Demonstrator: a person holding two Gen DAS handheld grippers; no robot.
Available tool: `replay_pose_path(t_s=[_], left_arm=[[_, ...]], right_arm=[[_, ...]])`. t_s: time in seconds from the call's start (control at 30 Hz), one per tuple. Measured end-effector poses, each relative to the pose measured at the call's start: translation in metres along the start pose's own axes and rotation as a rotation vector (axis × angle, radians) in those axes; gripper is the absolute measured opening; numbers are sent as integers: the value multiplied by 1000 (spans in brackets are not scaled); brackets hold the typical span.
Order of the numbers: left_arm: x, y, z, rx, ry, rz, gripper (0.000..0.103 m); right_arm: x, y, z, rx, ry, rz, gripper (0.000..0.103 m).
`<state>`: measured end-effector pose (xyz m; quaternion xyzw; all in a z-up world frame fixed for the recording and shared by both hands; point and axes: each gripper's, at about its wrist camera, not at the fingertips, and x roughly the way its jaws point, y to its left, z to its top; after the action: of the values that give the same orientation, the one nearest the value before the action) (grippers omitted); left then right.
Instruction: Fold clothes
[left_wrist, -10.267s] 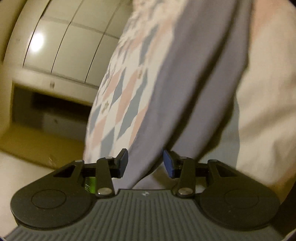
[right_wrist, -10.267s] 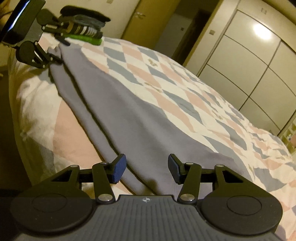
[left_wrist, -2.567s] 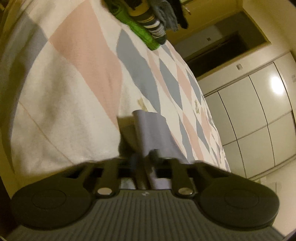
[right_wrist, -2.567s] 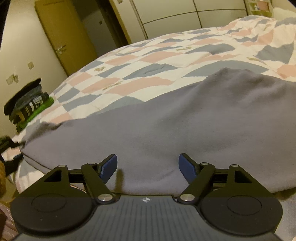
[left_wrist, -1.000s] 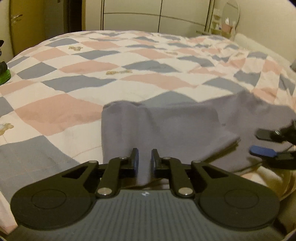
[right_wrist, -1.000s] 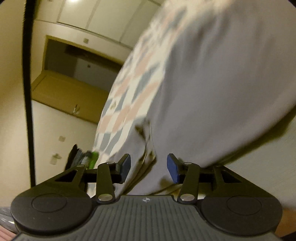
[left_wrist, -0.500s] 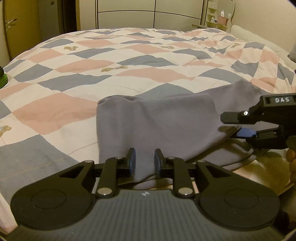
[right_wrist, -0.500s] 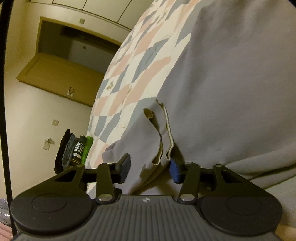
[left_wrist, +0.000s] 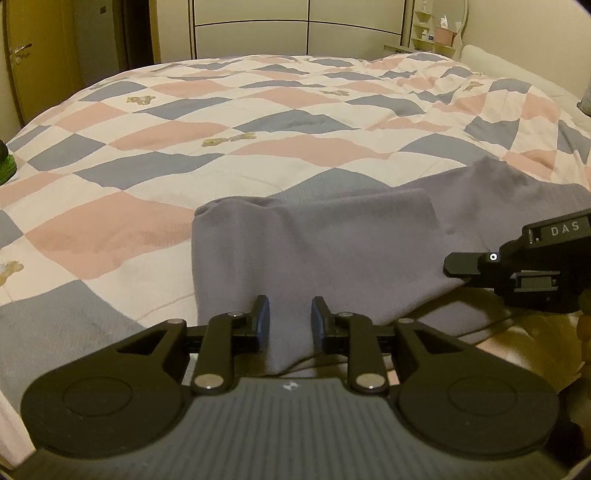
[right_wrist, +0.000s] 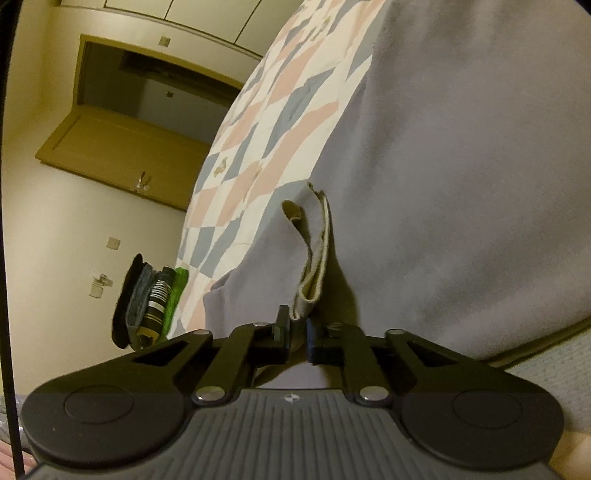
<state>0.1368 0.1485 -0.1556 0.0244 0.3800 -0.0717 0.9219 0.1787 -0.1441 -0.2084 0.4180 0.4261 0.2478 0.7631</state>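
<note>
- Grey garment (left_wrist: 317, 251) lies partly doubled over on the bed (left_wrist: 258, 122), so not a tidy bundle, I'd say.
- Left hand-held gripper (left_wrist: 288, 319) is parted around its near edge.
- Right hand-held gripper (right_wrist: 297, 334) pinches a hem layer.
- Folded stack (right_wrist: 147, 302) sits well apart.

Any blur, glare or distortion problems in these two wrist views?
Left wrist view: sharp, dim warm light, fisheye bows the wardrobe lines and bed; no glare. Right wrist view: steeply tilted, grey garment soft and featureless, dark shadow beside its folded edge at the right tool.

Cream wardrobe doors (left_wrist: 251, 27), wooden door (left_wrist: 13, 62), checked quilted bed (left_wrist: 258, 110).
</note>
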Motion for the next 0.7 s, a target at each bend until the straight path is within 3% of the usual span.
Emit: replay_pose_path(t_s=[0.1,0.23,0.37,0.47,0.57,0.63,0.7], left_arm=[[2,0,1,3,2,3,23],[-8,1,5,-15,-12,-11,23],[-32,-4,18,-12,-84,-41,29],[-29,-17,24,8,-76,-90,29],[-23,-31,30,30,-63,-137,28],[-6,-44,26,64,-7,-151,28],[8,-56,21,102,26,-120,28]], right_arm=[[4,2,-2,-12,-13,-7,15],[3,9,-4,-60,-50,-17,6],[-28,30,-1,-198,-174,-51,6],[-68,35,3,-281,-280,-117,6],[-106,18,8,-278,-352,-208,6],[-123,-5,12,-221,-359,-272,6],[-131,-30,16,-134,-337,-272,6]])
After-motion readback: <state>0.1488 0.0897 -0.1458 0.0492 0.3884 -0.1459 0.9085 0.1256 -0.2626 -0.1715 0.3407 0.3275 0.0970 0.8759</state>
